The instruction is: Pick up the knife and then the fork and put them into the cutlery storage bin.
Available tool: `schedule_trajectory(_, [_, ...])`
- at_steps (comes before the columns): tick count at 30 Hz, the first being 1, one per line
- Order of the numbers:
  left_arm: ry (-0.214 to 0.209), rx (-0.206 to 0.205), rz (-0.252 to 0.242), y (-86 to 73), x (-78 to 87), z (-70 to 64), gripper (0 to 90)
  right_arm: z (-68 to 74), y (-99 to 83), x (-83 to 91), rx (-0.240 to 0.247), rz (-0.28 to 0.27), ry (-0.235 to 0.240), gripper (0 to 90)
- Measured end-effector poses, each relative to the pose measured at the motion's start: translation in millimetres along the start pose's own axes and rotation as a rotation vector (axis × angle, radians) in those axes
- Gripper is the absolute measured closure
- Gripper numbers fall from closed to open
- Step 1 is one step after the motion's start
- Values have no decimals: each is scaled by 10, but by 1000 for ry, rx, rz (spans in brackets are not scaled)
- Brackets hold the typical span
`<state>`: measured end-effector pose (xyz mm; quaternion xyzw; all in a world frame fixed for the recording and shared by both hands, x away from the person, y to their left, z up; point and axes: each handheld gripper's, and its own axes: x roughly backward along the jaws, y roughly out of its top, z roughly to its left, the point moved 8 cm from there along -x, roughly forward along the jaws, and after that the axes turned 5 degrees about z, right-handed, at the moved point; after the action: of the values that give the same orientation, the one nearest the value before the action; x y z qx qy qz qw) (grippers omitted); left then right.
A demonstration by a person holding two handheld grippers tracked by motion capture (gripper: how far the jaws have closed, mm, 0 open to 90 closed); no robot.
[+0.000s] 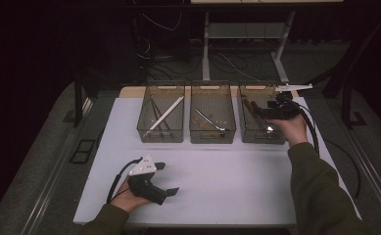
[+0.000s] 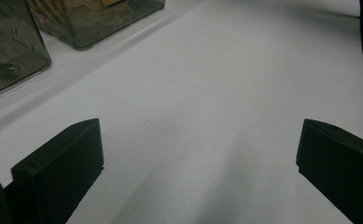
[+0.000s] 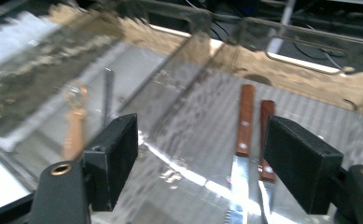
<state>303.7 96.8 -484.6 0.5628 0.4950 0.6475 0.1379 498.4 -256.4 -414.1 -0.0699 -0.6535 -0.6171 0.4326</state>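
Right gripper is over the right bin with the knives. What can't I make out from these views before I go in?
- Knife blades: cut off by the bottom edge of the right gripper view, with glare on them.
- Right bin contents: in the high view, the right gripper and hand cover much of them.
- Middle bin contents: too small and dim in the high view, blurred in the right gripper view.

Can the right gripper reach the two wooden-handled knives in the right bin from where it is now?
Probably yes. The right gripper hangs open over the right bin, whose top is open, and the wooden-handled knives lie on its floor between the jaws with nothing over them.
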Motion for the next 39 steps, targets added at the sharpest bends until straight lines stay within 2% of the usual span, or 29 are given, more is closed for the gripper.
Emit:
schedule_trajectory(5, [4, 1, 3, -5, 3, 12, 0, 84, -6, 89, 6, -43, 33, 217])
schedule_trajectory(10, [11, 9, 0, -3, 2, 35, 0, 160, -69, 150, 9, -49, 56, 191])
schedule_trajectory(15, [17, 17, -4, -4, 4, 40, 0, 246, -191, 200, 28, -50, 61, 177])
schedule_trajectory(19, [17, 9, 0, -4, 5, 38, 0, 338, -321, 216, 57, -24, 59, 138])
schedule_trajectory(25, [19, 6, 3, -7, 8, 40, 0, 451, -456, 265, 94, -33, 61, 138])
schedule_trajectory(39, [18, 2, 3, -7, 25, 22, 0, 719, -799, 485, 130, -79, 148, 138])
